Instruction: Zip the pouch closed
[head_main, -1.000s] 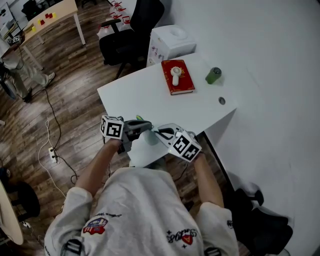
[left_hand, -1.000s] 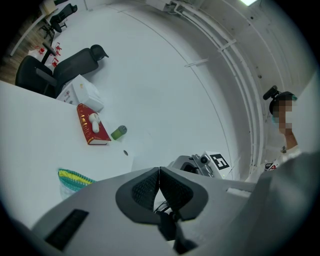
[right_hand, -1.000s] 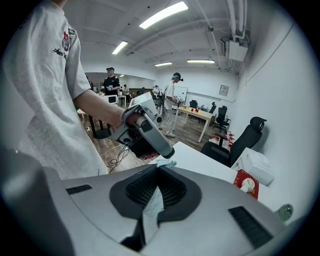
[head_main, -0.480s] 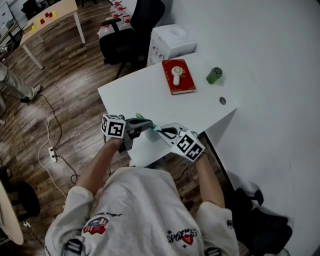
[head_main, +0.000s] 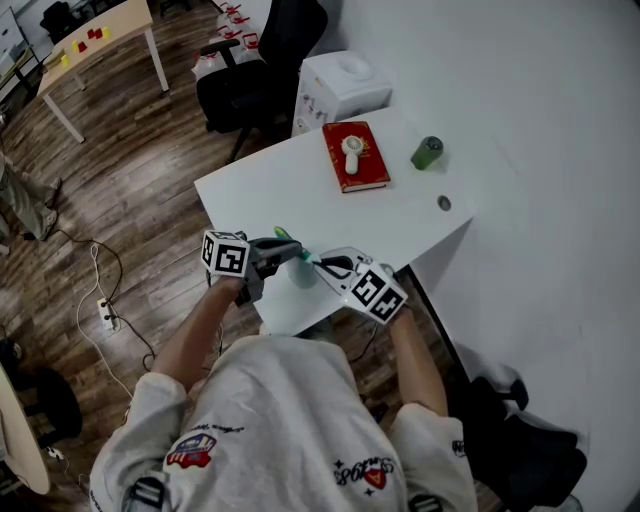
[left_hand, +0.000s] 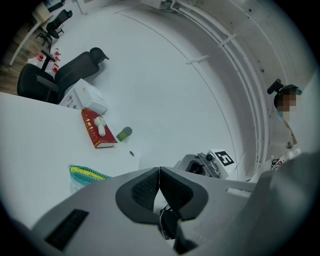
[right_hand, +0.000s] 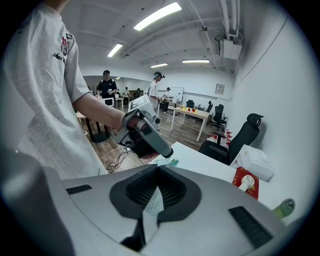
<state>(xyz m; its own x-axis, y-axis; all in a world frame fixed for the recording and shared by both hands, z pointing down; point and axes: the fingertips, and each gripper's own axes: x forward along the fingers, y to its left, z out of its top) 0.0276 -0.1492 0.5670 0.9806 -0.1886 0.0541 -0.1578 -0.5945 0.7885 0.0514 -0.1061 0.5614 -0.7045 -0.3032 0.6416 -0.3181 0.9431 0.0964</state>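
A clear pouch (head_main: 301, 272) with a green and yellow band (head_main: 287, 238) hangs between my two grippers over the near corner of the white table (head_main: 290, 190). My left gripper (head_main: 289, 251) is shut at the pouch's banded end. In the left gripper view its jaws (left_hand: 159, 171) are pressed together with a dark metal zip pull ring (left_hand: 168, 222) just behind them, and the band (left_hand: 87, 173) shows to the left. My right gripper (head_main: 319, 266) is shut on the pouch's clear edge (right_hand: 154, 202), which sticks out between its jaws (right_hand: 158, 170).
On the table lie a red book (head_main: 355, 155) with a small white fan on it, a green can (head_main: 427, 151) and a small dark disc (head_main: 444, 203). A black chair (head_main: 265, 60) and a white box (head_main: 340, 85) stand behind the table. A white wall runs along the right.
Both grippers and the pouch stay almost where they were. A person on the floor at the far left has walked further out of view.
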